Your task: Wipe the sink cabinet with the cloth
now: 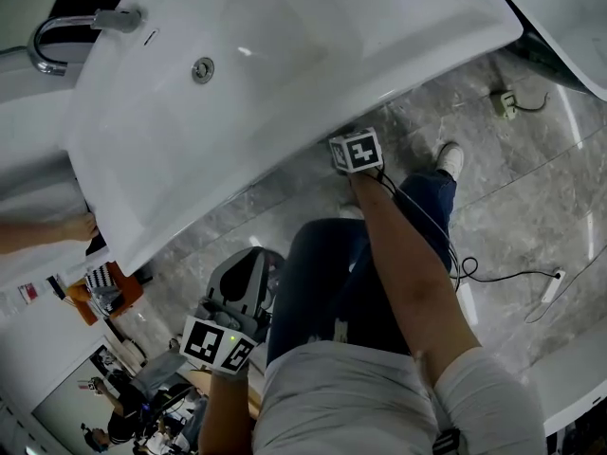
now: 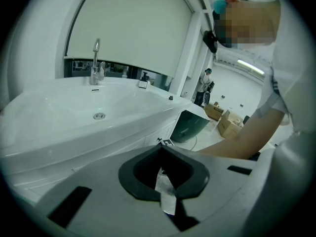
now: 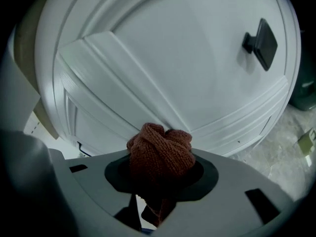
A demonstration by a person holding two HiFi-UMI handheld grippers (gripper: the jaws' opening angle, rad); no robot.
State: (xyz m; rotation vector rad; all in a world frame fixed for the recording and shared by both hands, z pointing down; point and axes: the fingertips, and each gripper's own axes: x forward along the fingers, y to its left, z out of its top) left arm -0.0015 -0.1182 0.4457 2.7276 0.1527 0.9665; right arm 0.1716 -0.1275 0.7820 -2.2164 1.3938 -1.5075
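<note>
My right gripper (image 3: 160, 171) is shut on a bunched brown knitted cloth (image 3: 161, 151). The cloth is held close to the white sink cabinet door (image 3: 187, 68), low on its moulded panel; whether it touches I cannot tell. A black square knob (image 3: 260, 44) sits on the door's upper right. In the head view the right gripper (image 1: 357, 150) reaches under the front edge of the white sink (image 1: 285, 55), and the cloth is hidden there. My left gripper (image 1: 235, 301) hangs low beside the person's thigh. Its jaws look shut with nothing held, left gripper (image 2: 162, 174) pointing at the cabinet front (image 2: 148, 139).
A chrome faucet (image 1: 57, 36) and a drain (image 1: 202, 69) are on the sink. The grey marble floor (image 1: 512, 207) carries cables and a white power strip (image 1: 551, 287). Another person's arm (image 1: 43, 233) reaches in at the left. Cardboard boxes (image 2: 228, 124) stand farther off.
</note>
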